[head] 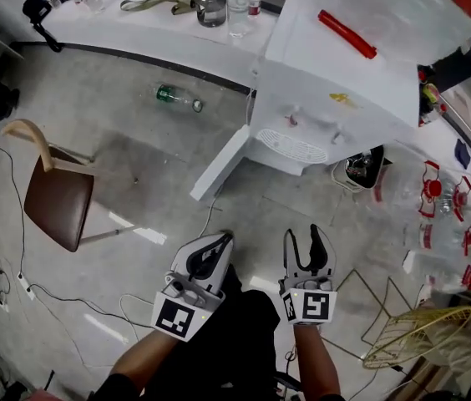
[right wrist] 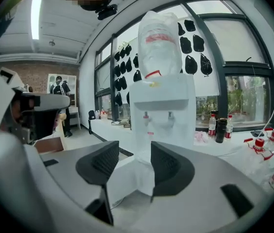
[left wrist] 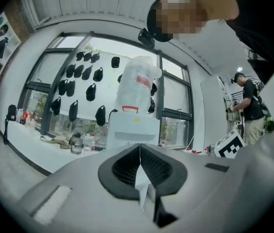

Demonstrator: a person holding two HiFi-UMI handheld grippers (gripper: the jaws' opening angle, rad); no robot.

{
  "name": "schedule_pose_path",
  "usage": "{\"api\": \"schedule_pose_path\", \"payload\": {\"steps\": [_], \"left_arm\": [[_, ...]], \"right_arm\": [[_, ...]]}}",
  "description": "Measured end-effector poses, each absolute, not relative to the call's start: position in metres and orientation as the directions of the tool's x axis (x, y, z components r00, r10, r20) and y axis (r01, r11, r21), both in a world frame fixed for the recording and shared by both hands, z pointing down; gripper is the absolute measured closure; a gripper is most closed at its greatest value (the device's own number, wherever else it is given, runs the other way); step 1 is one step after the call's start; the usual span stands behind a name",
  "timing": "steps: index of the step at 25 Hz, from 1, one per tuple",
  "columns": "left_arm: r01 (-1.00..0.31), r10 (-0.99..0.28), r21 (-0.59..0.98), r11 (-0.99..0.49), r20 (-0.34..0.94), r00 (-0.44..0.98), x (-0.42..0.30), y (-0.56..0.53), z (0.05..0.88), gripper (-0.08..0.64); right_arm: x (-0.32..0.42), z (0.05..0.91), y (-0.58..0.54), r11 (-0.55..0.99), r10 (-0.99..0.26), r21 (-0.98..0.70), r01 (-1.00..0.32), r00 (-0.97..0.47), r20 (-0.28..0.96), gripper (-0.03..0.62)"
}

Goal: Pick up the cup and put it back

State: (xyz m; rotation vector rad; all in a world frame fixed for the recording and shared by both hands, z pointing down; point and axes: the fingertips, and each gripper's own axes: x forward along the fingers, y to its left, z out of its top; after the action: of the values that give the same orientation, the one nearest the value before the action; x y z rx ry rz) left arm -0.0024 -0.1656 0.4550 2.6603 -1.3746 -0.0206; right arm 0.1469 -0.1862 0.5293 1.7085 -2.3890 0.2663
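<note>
No cup shows in any view. A white water dispenser (head: 336, 82) stands ahead on the floor, its round drip tray (head: 291, 146) facing me; it also appears as the dispenser (left wrist: 133, 127) and the dispenser (right wrist: 163, 106) with its bottle on top. My left gripper (head: 219, 242) hovers low in the head view with its jaws together and nothing between them, seen as the left gripper (left wrist: 140, 165). Beside it, my right gripper (head: 309, 239) stands open and empty; in its own view the right gripper (right wrist: 134, 165) frames the dispenser's base through the gap.
A brown chair (head: 58, 203) stands at the left, and a green bottle (head: 177, 98) lies on the floor. A white ledge (head: 135, 25) at the back holds a kettle (head: 210, 5) and bottles. Red-capped water jugs (head: 444, 215) and a gold wire rack (head: 415, 332) are at the right. Cables trail at the left.
</note>
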Motion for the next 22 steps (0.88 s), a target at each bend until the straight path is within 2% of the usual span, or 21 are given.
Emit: {"api": "schedule_pose_path", "payload": {"steps": [12, 22], "left_arm": [[-0.786, -0.787, 0.108, -0.608, 0.043, 0.615, 0.008, -0.228, 0.661, 0.554], [-0.789, -0.791, 0.070, -0.611, -0.021, 0.611, 0.014, -0.238, 0.691, 0.554]], "right_arm": [[0.151, 0.751, -0.242, 0.340, -0.917, -0.022, -0.940, -0.336, 0.216, 0.393], [0.166, 0.826, -0.277, 0.319, -0.924, -0.014, -0.948, -0.315, 0.217, 0.376]]}}
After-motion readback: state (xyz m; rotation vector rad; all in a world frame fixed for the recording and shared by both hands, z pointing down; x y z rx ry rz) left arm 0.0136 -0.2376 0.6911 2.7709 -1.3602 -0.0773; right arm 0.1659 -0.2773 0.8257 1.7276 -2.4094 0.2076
